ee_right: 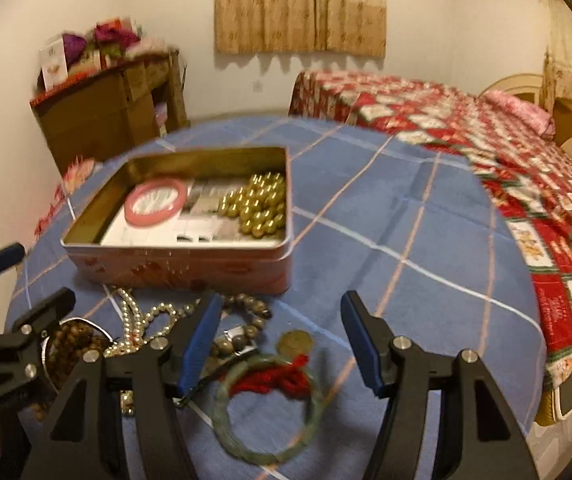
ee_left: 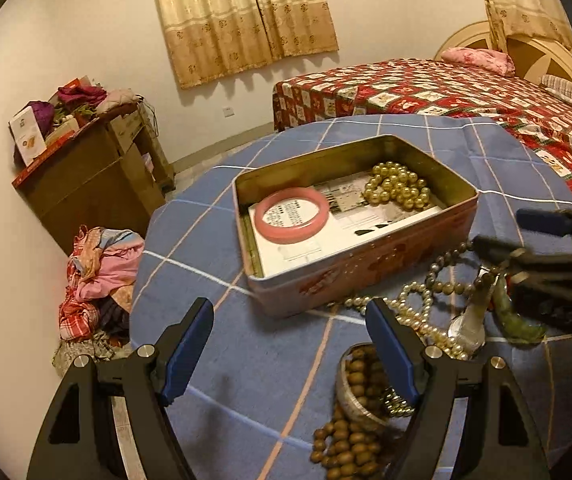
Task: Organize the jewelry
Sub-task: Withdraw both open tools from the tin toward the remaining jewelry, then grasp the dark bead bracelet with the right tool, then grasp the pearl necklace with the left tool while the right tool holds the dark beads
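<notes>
An open pink tin [ee_left: 366,272] sits on the blue checked tablecloth. Inside it lie a pink bangle [ee_left: 292,239] and a heap of gold beads [ee_left: 398,188]. In front of the tin lie a pearl necklace [ee_left: 418,312], brown wooden beads [ee_left: 350,440] and dark beads [ee_right: 245,312]. My left gripper [ee_left: 290,344] hovers open over bare cloth beside the wooden beads. My right gripper [ee_right: 281,336] is open just above a green bangle [ee_right: 221,416] tied with red thread [ee_right: 281,376]; its pads do not touch the bangle. A round gold medallion [ee_right: 294,344] lies near it.
A bed with a red patchwork quilt [ee_left: 446,92] stands behind the table on the right. A brown cabinet [ee_left: 93,176] piled with things stands at the left wall. Clothes [ee_left: 101,276] lie heaped on the floor. The cloth to the right of the tin [ee_right: 406,240] is bare.
</notes>
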